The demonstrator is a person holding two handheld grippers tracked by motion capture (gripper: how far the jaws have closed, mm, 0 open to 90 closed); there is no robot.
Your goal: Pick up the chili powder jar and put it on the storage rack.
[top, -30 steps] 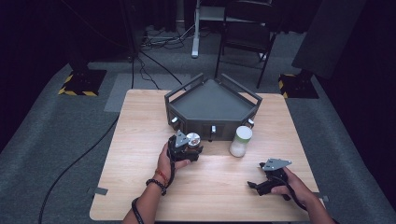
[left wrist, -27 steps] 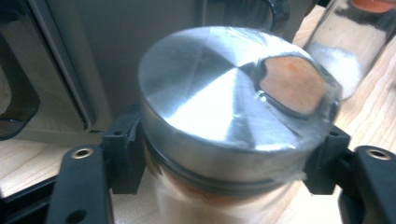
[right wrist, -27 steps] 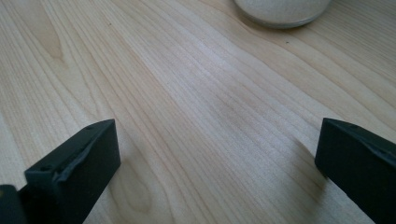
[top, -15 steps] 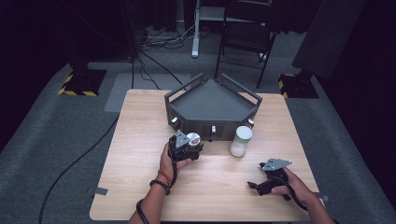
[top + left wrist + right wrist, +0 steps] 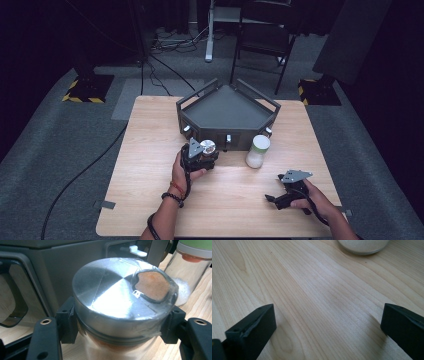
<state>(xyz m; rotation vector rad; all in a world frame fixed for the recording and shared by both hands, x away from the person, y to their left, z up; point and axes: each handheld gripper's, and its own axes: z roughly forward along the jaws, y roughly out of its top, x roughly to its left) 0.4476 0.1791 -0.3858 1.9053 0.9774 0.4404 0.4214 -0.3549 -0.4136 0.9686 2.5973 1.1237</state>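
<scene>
High view: the left hand-held gripper (image 5: 202, 156) sits at the front of the grey tray (image 5: 225, 107), clamped on a metal-lidded jar (image 5: 208, 147) that stands on the desk (image 5: 150, 140). Compared with a second ago, hand and jar are almost in the same spot; the jaws have just been closing on the jar. A green-lidded jar (image 5: 258, 151) stands just to the right, unmoved. The right hand-held gripper (image 5: 280, 197) rests near the desk's front right corner, where it was before.

Left gripper view: both black jaws press the jar (image 5: 125, 305) just under its shiny lid; the tray wall (image 5: 50, 270) is close behind it and the green-lidded jar (image 5: 192, 267) is at upper right.

Right gripper view: the jaws stand wide apart over bare desk (image 5: 317, 295), nothing between them.
</scene>
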